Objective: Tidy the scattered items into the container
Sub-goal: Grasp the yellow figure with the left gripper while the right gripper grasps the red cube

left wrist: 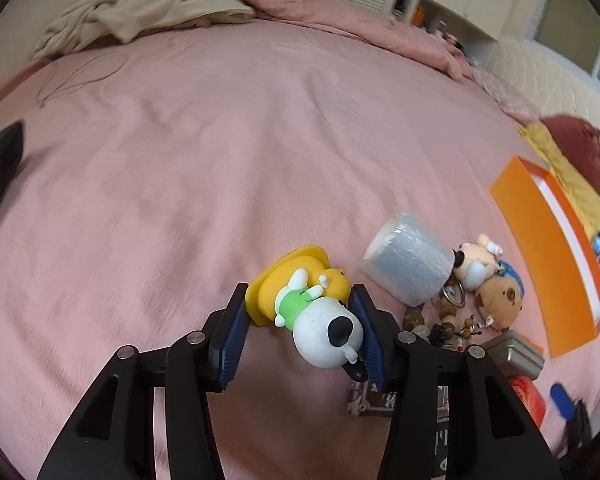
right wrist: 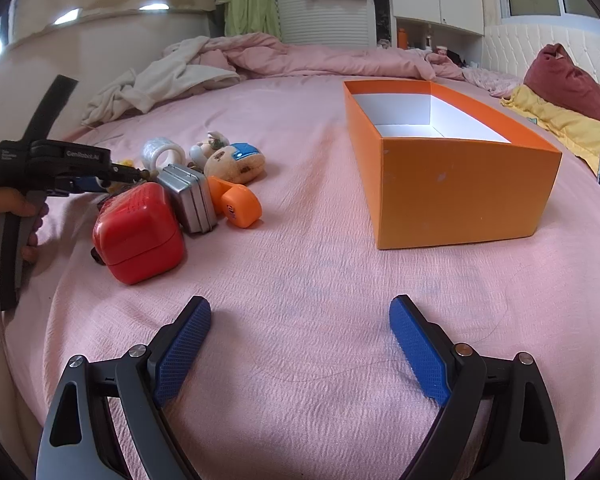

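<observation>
Left gripper (left wrist: 300, 332): blue pads clamped on either side of a Snoopy figurine (left wrist: 318, 320), white dog with a green shirt lying on a yellow base, head toward the camera.
Height of figurine: it looks raised off the pink bedspread (left wrist: 180, 160), though the fisheye makes that hard to confirm.
Right gripper (right wrist: 300, 348): jaws spread wide, nothing between them, low over the bedspread in front of the box.
Orange box (right wrist: 460, 192): open top, white inside, resting on the bed well to the right of the clutter; no items visible in the part of its interior that shows.
Clutter pile: red case (right wrist: 136, 232) nearest, silver tin (right wrist: 190, 196) leaning just behind it, orange plastic gadget (right wrist: 236, 200) touching the tin.
Behind those: roll of clear tape (right wrist: 164, 154), a brown plush bear with a blue patch (right wrist: 236, 162), a small pale plush (right wrist: 204, 148).
Left view extras: wooden bead string (left wrist: 444, 316) beside the tape roll.
Bed far end: rumpled pink duvet (right wrist: 320, 58) and a beige garment (right wrist: 160, 80).
Right edge: yellow cloth (right wrist: 560, 120) with a maroon pillow (right wrist: 568, 80) by the headboard.
</observation>
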Motion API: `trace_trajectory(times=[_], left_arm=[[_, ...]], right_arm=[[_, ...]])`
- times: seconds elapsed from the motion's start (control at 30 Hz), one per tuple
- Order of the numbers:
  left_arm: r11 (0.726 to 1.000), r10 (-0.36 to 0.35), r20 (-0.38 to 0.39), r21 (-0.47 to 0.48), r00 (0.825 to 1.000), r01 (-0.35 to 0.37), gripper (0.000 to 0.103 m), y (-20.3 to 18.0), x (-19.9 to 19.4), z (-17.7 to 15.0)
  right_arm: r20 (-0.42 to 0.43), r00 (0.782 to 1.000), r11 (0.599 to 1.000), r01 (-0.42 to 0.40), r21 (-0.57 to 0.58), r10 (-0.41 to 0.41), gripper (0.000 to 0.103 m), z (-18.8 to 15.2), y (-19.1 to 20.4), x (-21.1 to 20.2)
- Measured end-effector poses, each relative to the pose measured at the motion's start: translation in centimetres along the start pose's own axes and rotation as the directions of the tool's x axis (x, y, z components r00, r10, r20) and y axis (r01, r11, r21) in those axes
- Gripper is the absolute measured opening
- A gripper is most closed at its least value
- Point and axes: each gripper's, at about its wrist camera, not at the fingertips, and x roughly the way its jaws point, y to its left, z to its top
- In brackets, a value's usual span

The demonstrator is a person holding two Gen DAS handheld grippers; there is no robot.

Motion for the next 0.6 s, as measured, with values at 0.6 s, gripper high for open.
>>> trace_trajectory(times=[0.6], left_arm=[[0.981,0.052,0.042,-0.19,0.998,-0.044,0.051,4.5,-1.3,-0.1]], right_arm=[[-0.103,0.974,0.968,-0.216,-0.129,0.203,0.057,4.2,8.2,3.6]])
